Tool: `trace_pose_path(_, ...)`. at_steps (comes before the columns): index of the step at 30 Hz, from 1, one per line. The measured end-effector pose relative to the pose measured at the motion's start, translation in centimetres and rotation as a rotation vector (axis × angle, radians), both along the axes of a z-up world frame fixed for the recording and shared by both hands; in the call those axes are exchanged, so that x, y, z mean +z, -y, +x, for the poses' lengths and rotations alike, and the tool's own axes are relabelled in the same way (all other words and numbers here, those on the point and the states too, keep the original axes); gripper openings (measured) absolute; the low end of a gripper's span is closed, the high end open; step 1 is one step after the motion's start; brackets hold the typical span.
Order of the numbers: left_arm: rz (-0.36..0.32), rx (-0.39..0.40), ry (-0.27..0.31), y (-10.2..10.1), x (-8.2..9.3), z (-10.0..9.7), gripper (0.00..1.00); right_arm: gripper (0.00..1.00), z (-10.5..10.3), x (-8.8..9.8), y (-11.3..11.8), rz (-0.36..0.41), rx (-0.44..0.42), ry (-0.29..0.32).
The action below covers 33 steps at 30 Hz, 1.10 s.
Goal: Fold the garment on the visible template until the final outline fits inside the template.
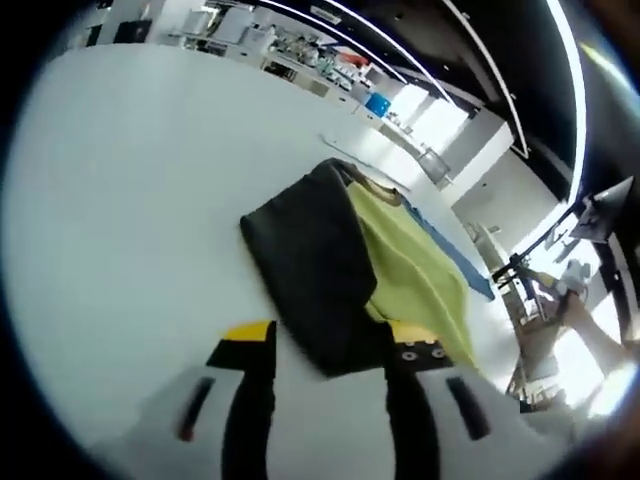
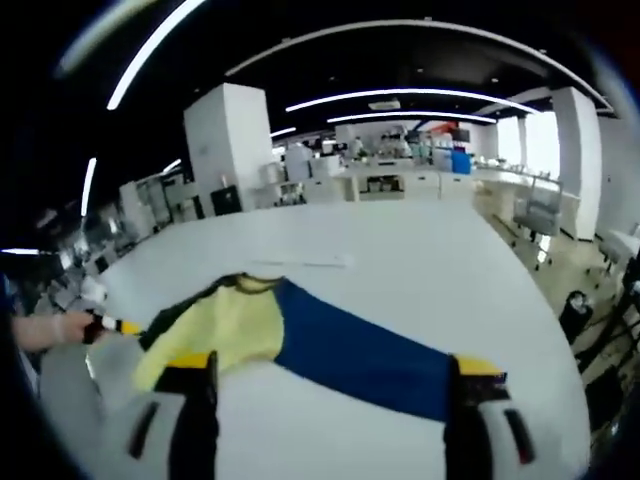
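Garment [image 1: 360,270] part-folded on the table [image 1: 130,200], dark flap over yellow; more folds remained. My left gripper [image 1: 330,400] and right gripper [image 2: 330,400] gaped wide, empty.

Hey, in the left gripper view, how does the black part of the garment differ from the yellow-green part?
The black part is dark and lies on top, overlapping the bright yellow-green part beneath it. The black part reaches down between the fingers of the open left gripper, while the yellow-green part ends beside just one finger. Both rest on the white table.
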<state>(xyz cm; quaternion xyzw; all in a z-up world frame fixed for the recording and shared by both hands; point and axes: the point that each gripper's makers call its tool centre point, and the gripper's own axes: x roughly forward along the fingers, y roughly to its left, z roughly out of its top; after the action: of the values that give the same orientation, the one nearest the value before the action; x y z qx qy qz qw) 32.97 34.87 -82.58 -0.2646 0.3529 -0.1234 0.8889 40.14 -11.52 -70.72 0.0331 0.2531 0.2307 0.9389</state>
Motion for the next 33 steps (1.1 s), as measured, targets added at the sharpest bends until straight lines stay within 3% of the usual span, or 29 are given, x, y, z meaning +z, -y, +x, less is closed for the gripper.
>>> trace_pose_path(4,0.01,0.019,0.009,-0.1,-0.4,0.3,0.26,0.94,-0.8,0.1,-0.2,-0.018,0.005,0.001)
trace_pose_path(5,0.053,0.05,0.001,-0.8,-0.8,0.4,0.2,0.94,-1.0,0.1,-0.3,-0.019,0.006,0.001)
trace_pose_path(6,0.091,0.05,0.003,-1.3,-1.0,0.4,0.06,0.94,-1.2,0.2,-0.3,-0.018,0.005,0.004)
trace_pose_path(7,0.1,0.031,0.018,-1.3,-0.9,0.4,0.0,0.93,-1.3,0.3,-0.1,-0.012,-0.002,0.006)
trace_pose_path(10,0.025,0.092,0.047,-1.8,0.7,1.1,0.0,0.93,-2.0,0.5,0.0,-0.003,-0.013,0.012)
trace_pose_path(13,0.057,0.097,0.092,-3.1,1.9,1.9,0.0,0.93,-2.4,0.7,0.1,0.004,-0.022,0.009)
trace_pose_path(19,0.071,0.101,0.235,-3.7,7.3,3.9,0.0,0.92,-3.5,1.1,0.3,0.009,-0.036,0.014)
trace_pose_path(21,0.068,0.11,0.302,-3.4,9.6,4.3,0.0,0.92,-3.8,1.3,0.5,0.007,-0.036,0.013)
trace_pose_path(24,0.067,0.1,0.352,-3.1,11.7,5.3,0.0,0.91,-4.0,1.3,0.7,0.008,-0.04,0.013)
trace_pose_path(29,0.068,0.042,0.429,-0.2,15.5,6.4,0.0,0.91,-4.5,1.4,0.8,0.014,-0.046,0.011)
trace_pose_path(30,0.067,0.03,0.434,-0.4,15.7,6.5,0.0,0.91,-4.5,1.3,0.8,0.009,-0.046,0.01)
trace_pose_path(33,0.088,-0.015,0.449,1.5,16.4,6.9,0.0,0.91,-4.6,1.3,0.9,0.016,-0.05,0.006)
